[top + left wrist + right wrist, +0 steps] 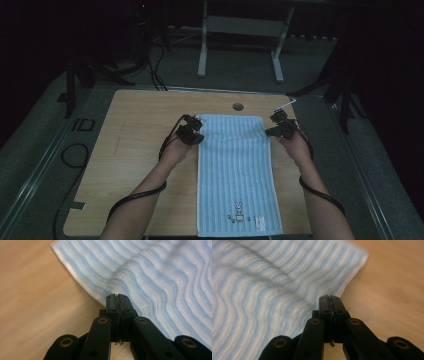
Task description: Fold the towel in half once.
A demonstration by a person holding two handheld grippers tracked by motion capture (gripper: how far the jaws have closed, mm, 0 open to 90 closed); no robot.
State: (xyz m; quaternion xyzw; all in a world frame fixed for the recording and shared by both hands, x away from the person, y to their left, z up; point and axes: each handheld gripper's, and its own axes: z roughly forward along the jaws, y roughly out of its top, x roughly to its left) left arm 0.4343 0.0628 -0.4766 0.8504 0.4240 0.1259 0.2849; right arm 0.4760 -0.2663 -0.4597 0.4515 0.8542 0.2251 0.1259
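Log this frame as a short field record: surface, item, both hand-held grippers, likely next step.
surface: wooden table
item: light blue striped towel, long side running away from the person, small rabbit motif at the near end
left hand-held gripper: shut on the towel's left edge near the far corner
right hand-held gripper: shut on the towel's right edge near the far corner
cloth state: far end puckered at both grips, the rest flat
likely next step: probably fold the far end toward the near end

Dim, dark-edged high view; bright, warm gripper views with cloth blurred toward the edges.
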